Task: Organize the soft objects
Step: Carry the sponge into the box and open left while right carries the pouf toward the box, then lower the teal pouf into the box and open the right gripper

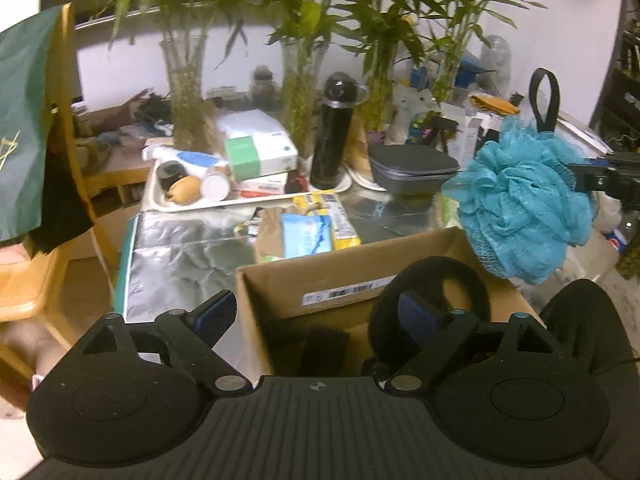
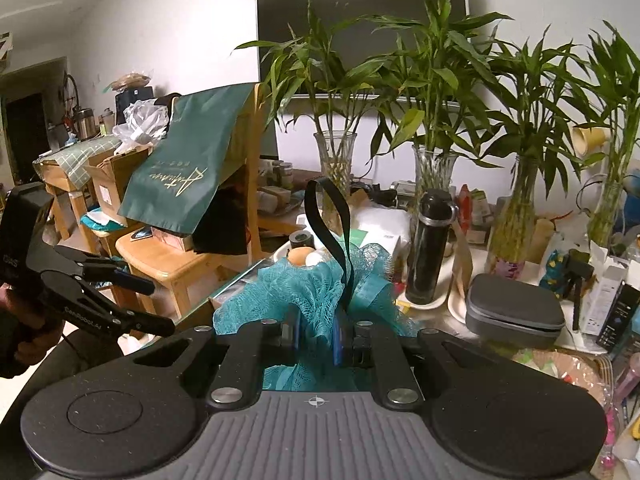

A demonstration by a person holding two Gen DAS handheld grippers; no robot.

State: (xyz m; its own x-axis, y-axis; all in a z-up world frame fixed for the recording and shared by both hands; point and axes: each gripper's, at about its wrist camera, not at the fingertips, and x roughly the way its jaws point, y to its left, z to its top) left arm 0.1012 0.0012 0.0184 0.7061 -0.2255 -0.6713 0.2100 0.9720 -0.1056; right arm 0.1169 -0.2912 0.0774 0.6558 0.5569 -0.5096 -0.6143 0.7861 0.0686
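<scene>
The left gripper (image 1: pixel 320 316) has its jaws spread wide over an open cardboard box (image 1: pixel 280 292); its left finger (image 1: pixel 216 314) hangs outside the box's left wall, above a foil-covered table (image 1: pixel 180 256); its right finger sits inside the loop of a black fuzzy ring (image 1: pixel 428 280), which lies in the box on that jaw's side; the pads are not pressing it. Ahead of the jaws the box's far rim is free. The right gripper (image 2: pixel 316 336) pinches a teal mesh bath pouf (image 2: pixel 316 284) between near-closed jaws; its black strap loop (image 2: pixel 332 220) rises straight above them; the pouf hangs beyond the box's far right corner.
</scene>
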